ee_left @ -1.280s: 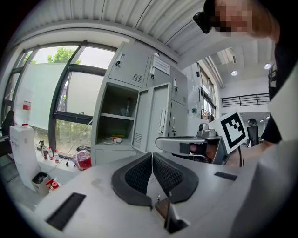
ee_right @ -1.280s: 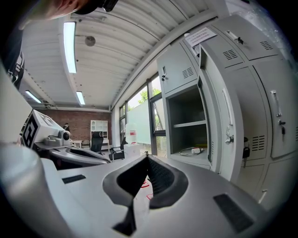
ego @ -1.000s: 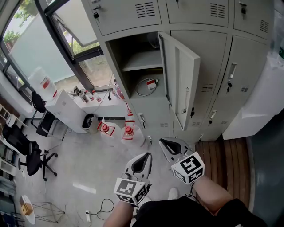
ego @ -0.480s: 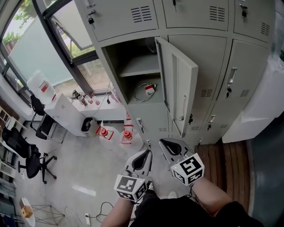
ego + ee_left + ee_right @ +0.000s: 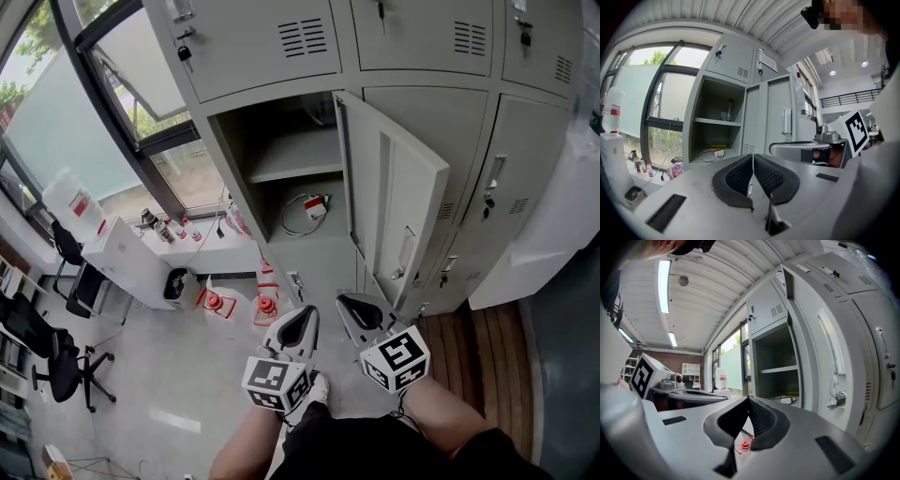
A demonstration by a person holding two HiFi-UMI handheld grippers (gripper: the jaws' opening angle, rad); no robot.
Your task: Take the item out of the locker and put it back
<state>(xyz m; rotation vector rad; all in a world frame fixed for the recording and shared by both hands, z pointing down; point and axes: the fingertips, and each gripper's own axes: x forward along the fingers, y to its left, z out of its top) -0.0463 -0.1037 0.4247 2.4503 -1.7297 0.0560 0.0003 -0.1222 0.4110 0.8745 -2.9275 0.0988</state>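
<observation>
Grey steel fills the head view, where the open locker (image 5: 246, 178) holds the item (image 5: 312, 203) below its shelf (image 5: 292, 169), well apart from the left gripper (image 5: 301, 327) and right gripper (image 5: 353, 306); each gripper view shows its jaws pressed together on nothing, so both taking out and returning remain.

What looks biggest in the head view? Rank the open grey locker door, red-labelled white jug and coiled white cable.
1. Open grey metal locker door
2. Red-labelled white plastic jug, narrowly
3. Coiled white cable
Jug and cable look nearly alike; that order is unsure.
</observation>
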